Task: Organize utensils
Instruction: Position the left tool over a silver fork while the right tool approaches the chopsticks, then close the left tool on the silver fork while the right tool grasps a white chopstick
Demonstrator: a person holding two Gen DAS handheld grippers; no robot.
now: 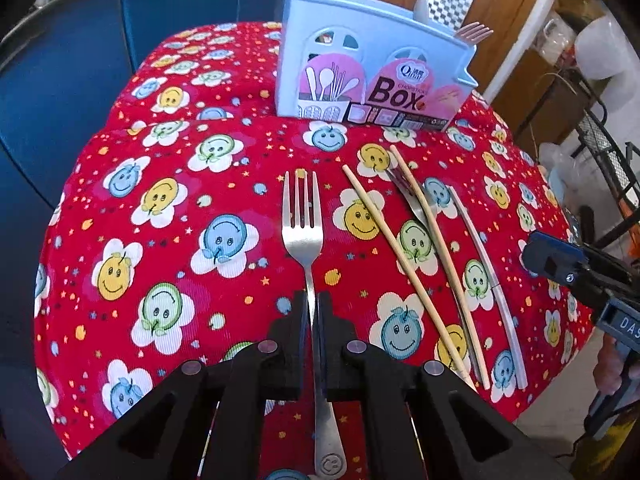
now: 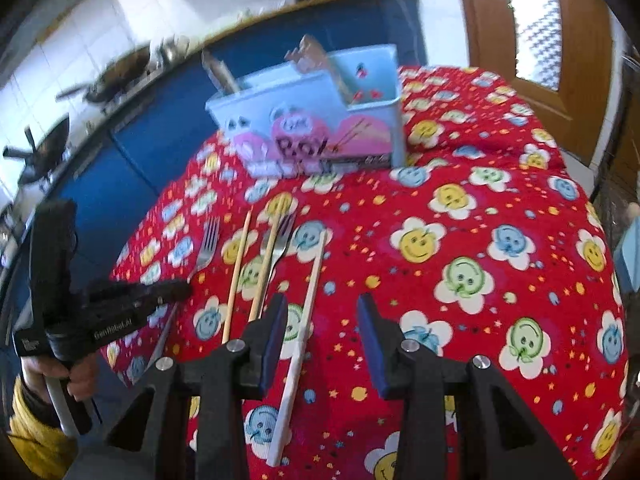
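Observation:
My left gripper (image 1: 313, 300) is shut on the handle of a steel fork (image 1: 302, 216), whose tines point toward the blue utensil box (image 1: 372, 64). Right of it lie two wooden chopsticks (image 1: 384, 236), a second fork (image 1: 404, 188) under one of them, and a white chopstick (image 1: 492, 280). In the right wrist view my right gripper (image 2: 322, 316) is open above the cloth. The white chopstick (image 2: 308, 312) lies below it, close to the left finger, and the pads do not press on it. The left gripper (image 2: 180, 288) holds its fork (image 2: 208, 244) at the left. The box (image 2: 320, 120) holds several utensils.
A red smiley-print cloth (image 1: 160, 184) covers the small table, which drops off on all sides. Blue cabinets (image 1: 60, 80) stand beyond the left edge, with pans (image 2: 116, 76) on the counter. A wooden door (image 2: 540, 20) and a wire rack (image 1: 612, 160) are at the right.

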